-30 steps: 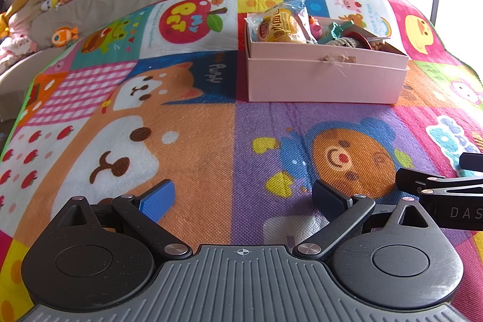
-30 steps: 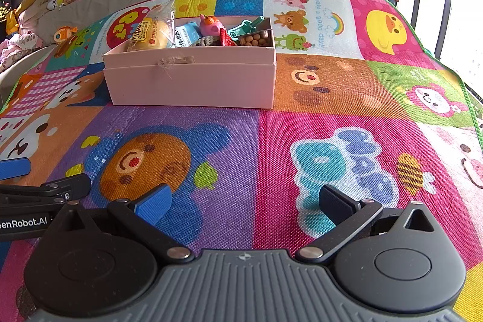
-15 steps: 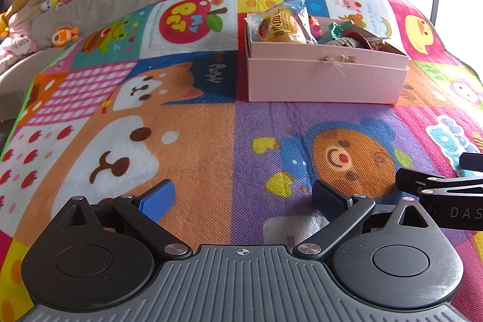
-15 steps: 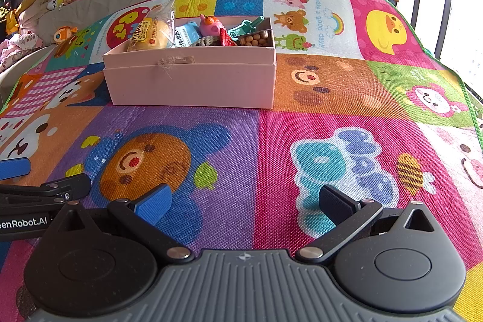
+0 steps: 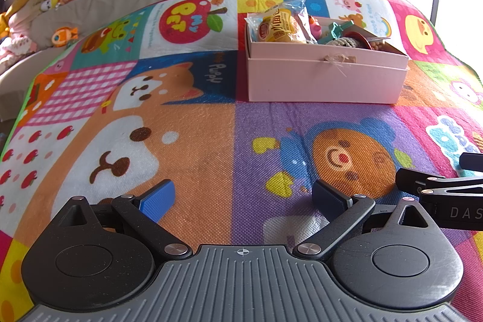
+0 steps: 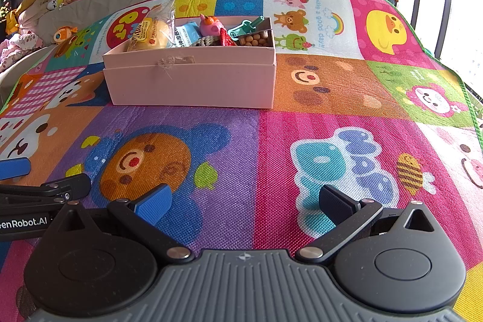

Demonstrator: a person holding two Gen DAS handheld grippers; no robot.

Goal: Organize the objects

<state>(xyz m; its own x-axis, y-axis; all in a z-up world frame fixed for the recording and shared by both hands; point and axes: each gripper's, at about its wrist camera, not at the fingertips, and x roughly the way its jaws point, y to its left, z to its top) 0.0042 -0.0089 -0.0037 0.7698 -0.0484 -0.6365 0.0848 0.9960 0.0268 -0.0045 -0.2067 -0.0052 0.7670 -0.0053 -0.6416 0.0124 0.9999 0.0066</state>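
- My left tool hovers low over the colourful play mat, its two fingers spread wide apart with nothing between them.
- My right tool sits just beside it over the same mat, also spread apart and empty; each tool shows at the edge of the other's view.
- The pink box stands farther up the mat, well apart from both tools, open at the top.
- Inside it I can see a packaged bun at the left end, a blue packet next to it, a pink pig toy, a teal toy shovel and a small tray of brown beads at the right end. Something grey and knitted lies among them, too hidden for me to name.
- No loose item shows on the mat around the box.
- I judge the sorting either finished or not started, with both tools at rest.
- Any next move would call for reaching forward to the box and coming down from above, since its wall blocks a side approach.
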